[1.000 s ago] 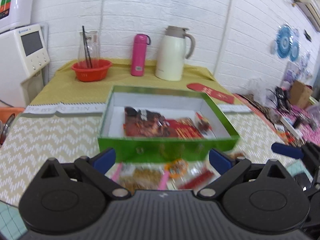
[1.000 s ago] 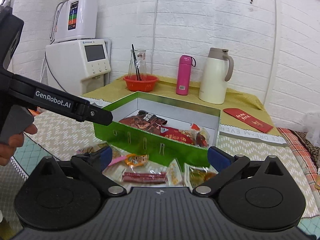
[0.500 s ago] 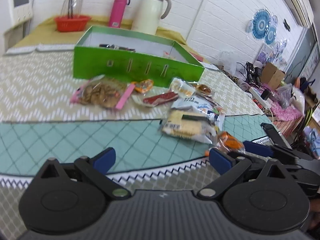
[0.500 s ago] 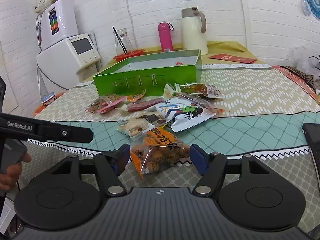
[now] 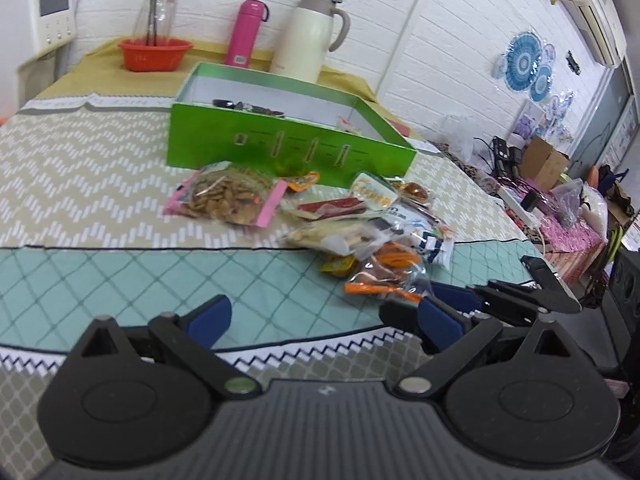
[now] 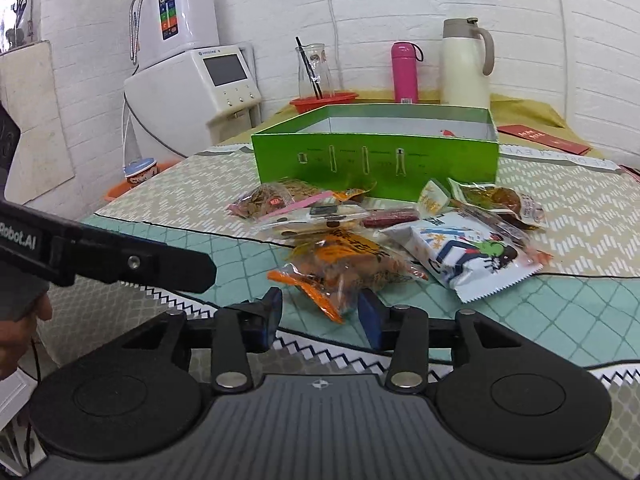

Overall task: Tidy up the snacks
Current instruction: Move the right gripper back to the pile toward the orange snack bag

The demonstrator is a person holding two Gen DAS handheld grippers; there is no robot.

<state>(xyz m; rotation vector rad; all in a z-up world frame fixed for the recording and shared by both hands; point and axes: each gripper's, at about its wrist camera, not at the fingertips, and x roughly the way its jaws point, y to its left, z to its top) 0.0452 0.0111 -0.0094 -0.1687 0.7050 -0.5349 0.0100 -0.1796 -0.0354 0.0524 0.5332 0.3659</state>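
The right gripper (image 6: 320, 314) sits nearest, its blue fingers (image 6: 370, 314) closing from either side on the near end of an orange snack packet (image 6: 340, 268). The packet's crimped end lies between them, but the pads do not yet look pressed onto it. The left gripper (image 5: 320, 318) hangs just beside that packet on its left, fingers spread wide with only the teal quilted mat (image 5: 120, 276) between them; nothing is held there.

Taking the orange snack packet as the marker: just behind it and touching lie a clear pack of biscuits (image 6: 316, 220) and a white-and-blue cartoon pouch (image 6: 472, 256), the pouch to its right. Farther behind, a pink-edged bag of crackers (image 5: 228, 198), a red sausage stick (image 6: 390, 213) and a brown glazed snack (image 6: 496, 200) make up the rest of the loose heap. Beyond the heap stands the open green box (image 6: 376, 160), already holding a few dark wrappers, which are only partly visible over its wall. Well behind the box, against the brick wall, stand a red basin (image 5: 154, 54), a pink flask (image 6: 405, 72) and a cream thermos jug (image 6: 466, 64).

The step in hand appears to be picking up the orange packet for transfer into the box. Next the fingers need to finish pinching the crinkly film firmly, then lift clear of the neighbours touching it, so that none drags along, and carry over the box's near wall.
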